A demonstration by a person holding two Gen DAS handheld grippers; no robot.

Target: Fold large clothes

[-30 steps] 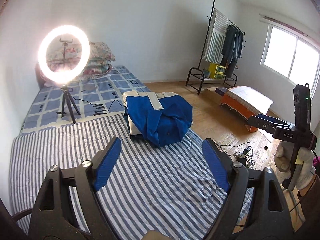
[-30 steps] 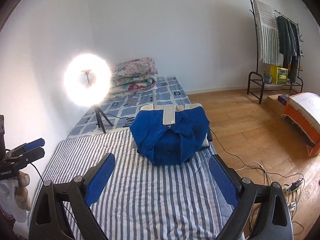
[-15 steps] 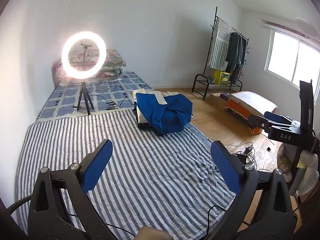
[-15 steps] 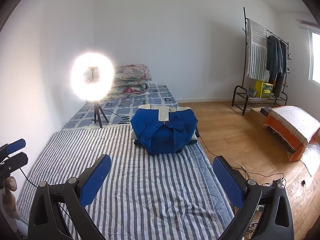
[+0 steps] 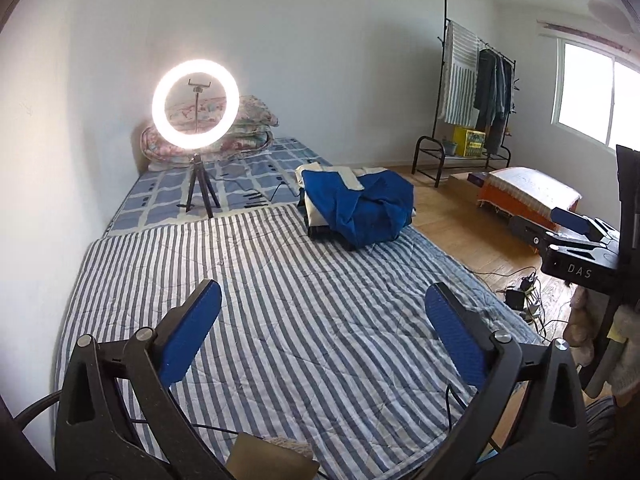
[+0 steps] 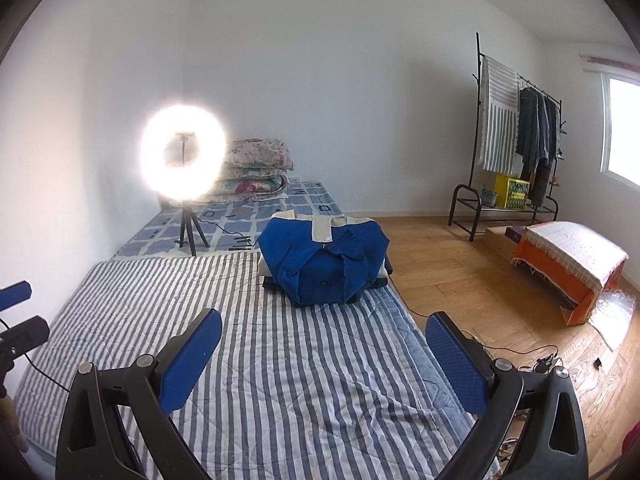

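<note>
**Blue garment heaped at far end of mat, both grippers spread and empty**

Blue garment [image 6: 324, 268]: bundled, partly folded heap, cream collar/placket panel on top at the back, small dark button on front face. It sits on a cream folded layer with something dark under it. Location: far end of the striped mat [image 6: 280, 360], toward its right edge, just short of the blue checked mattress [image 6: 240, 220]. Same heap in left wrist view [image 5: 360, 208], looser-looking, one blue flap hanging over the front.

Left gripper [image 5: 322, 334]: jaws opening, nearly full spread, nothing between the blue pads, only bare mat beyond. Right gripper [image 6: 323, 356]: jaws spread wide, nothing between them. Both well apart from the garment, pointing down at the mat.

Around: lit ring light [image 6: 182, 152] on small tripod stands on checked mattress, left of garment; cable runs from it toward the heap. Floral quilts [image 6: 256, 172] stacked against the wall behind. Clothes rack [image 6: 516, 132] with hanging clothes on far right wall, orange bench [image 6: 568, 268] on wood floor, power strip and cables [image 5: 524, 300] by mat's right edge. Open mat between grippers and garment.
</note>
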